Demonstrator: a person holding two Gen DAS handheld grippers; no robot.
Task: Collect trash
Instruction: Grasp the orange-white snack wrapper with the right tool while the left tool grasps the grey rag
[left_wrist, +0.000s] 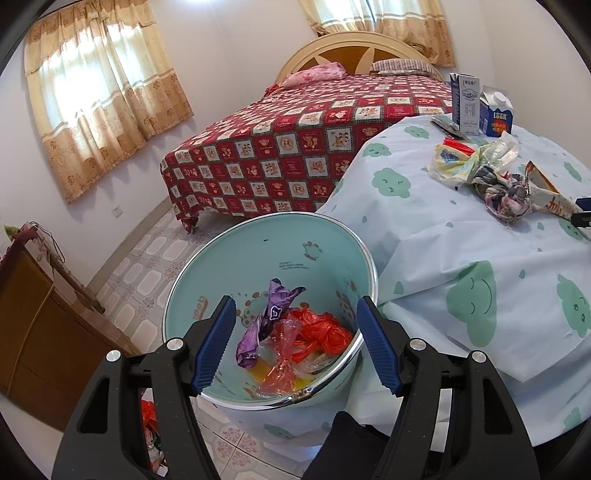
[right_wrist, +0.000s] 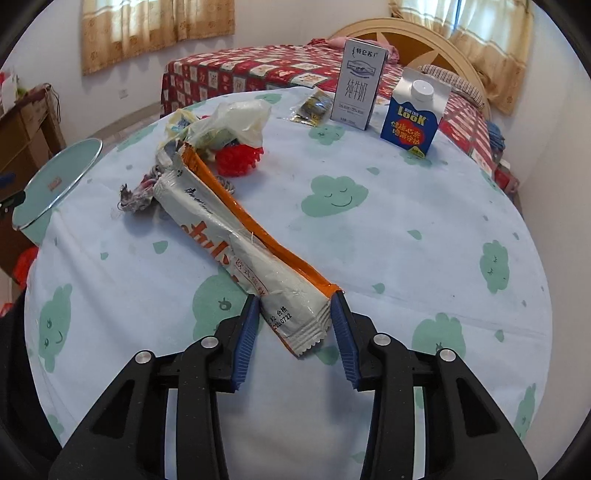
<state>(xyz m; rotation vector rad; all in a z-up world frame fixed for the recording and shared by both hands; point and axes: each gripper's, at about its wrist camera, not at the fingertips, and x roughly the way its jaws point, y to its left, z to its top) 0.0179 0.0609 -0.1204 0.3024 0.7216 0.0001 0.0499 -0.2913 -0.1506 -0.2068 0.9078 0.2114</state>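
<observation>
A long white-and-orange snack wrapper (right_wrist: 243, 236) is seen lying flat on the tabletop (right_wrist: 369, 258), running from the near edge toward the left-hand clutter. Its crimped near end is bracketed by the right gripper (right_wrist: 295, 328), whose jaws are held open on either side without being closed on it. The wrapper is judged to be light, thin and crinkly, probably slippery film; the flattened, serrated end seal is the likeliest place for a firm pinch. Further along, a knotted fabric scrap (right_wrist: 138, 194), a soft translucent plastic bag (right_wrist: 236, 122) and a red spiky piece (right_wrist: 238, 158) are bunched together. The left gripper (left_wrist: 295, 343) is held open and empty over a pale green bin (left_wrist: 229, 266) beside the tabletop's left edge, in which purple foil (left_wrist: 264, 321) and red film (left_wrist: 317, 332) are already gathered.
</observation>
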